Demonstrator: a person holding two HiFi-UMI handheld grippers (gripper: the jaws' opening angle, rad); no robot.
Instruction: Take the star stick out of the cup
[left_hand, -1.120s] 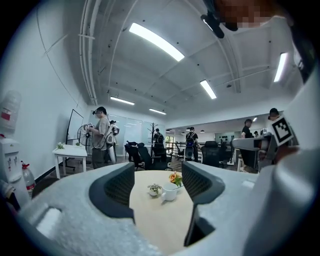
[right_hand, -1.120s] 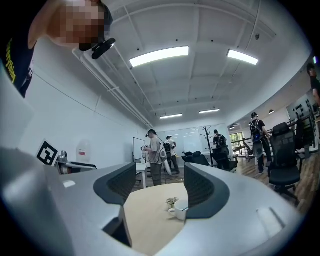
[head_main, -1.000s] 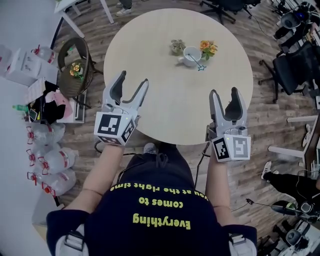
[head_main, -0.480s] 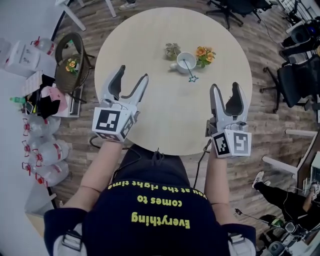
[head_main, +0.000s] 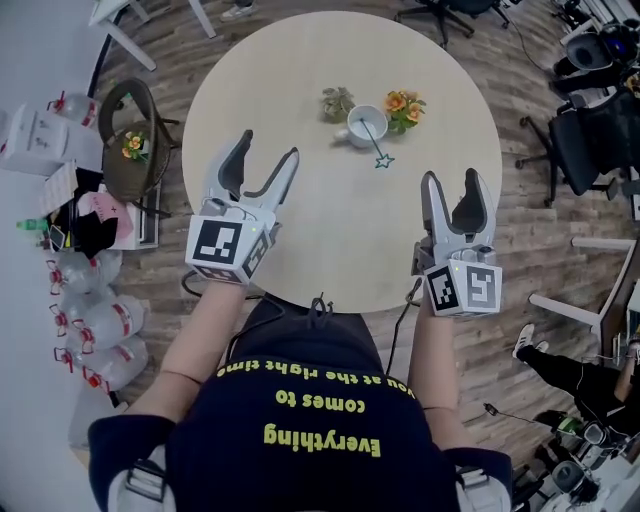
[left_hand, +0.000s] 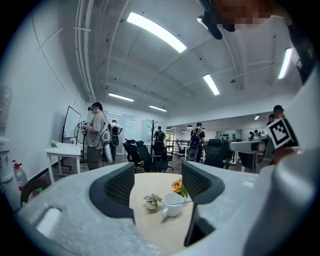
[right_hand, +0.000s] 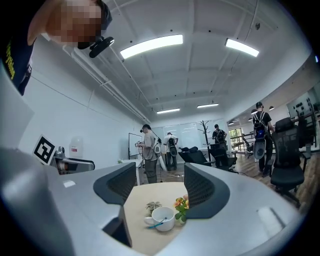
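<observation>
1. The star stick (head_main: 376, 145) is a thin bluish rod with a small open star at its outer end. It leans in the cup (head_main: 362, 124), with the star hanging out over the rim on our side. We cannot tell whether the star touches the desk.
2. The cup is white, smooth and round, with a handle toward our left. It stands on the far half of the round, pale, matte desk (head_main: 330, 220).
3. A small grey-green succulent (head_main: 337, 102) sits just beside the cup on its far left, and a pot of orange flowers (head_main: 404, 106) sits just beside it on the right.
4. Bare desk top lies between the cup and us.
5. The left claw (head_main: 268, 150) hovers over the near left of the desk with its jaws wide apart, well short of the cup.
6. The right claw (head_main: 451, 180) hovers at the near right edge, also with its jaws apart.
7. Around the desk we see a plank floor (head_main: 540, 230), office chairs (head_main: 590, 140) and water bottles (head_main: 95, 310).
</observation>
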